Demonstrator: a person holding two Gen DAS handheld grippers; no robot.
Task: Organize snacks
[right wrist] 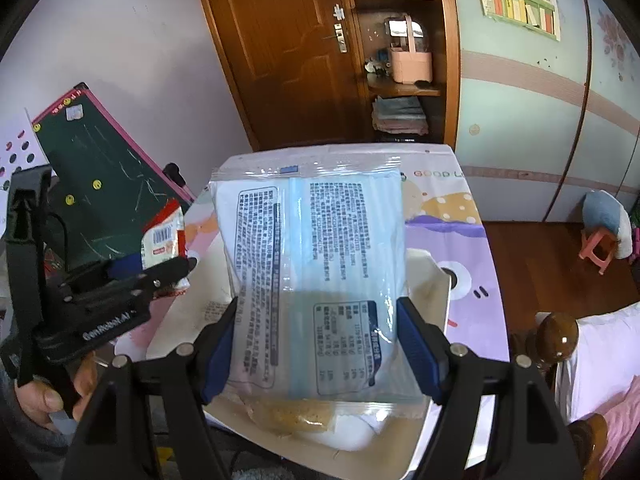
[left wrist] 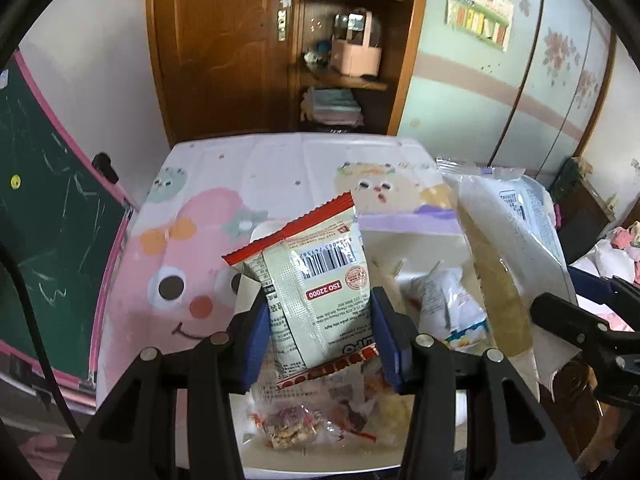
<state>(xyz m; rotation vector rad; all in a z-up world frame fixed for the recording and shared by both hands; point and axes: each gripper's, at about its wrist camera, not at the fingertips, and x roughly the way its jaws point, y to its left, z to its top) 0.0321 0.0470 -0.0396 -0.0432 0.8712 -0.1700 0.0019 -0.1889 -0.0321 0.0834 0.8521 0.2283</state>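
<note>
- Blue-padded black left tool (left wrist: 320, 336): closed on a small cream foil snack packet with red crimped ends (left wrist: 310, 280), held upright, barcode side to the camera.
- Blue-padded black right tool (right wrist: 318, 344): clamped across a large, flat clear-and-blue plastic snack bag (right wrist: 316, 264), printed with dense text; tan contents show at its lower end.
- Beneath both: a shallow white tray (right wrist: 434, 280) already holding small crinkled wrappers (left wrist: 296, 428), which seems the collecting place.
- Step, as judged: both items are carried above the tray; next calls for lowering each in and parting the pads, the wide bag laid flat.
- Underlay: a smooth cartoon-printed pastel cloth over the tabletop (left wrist: 168, 248).
</note>
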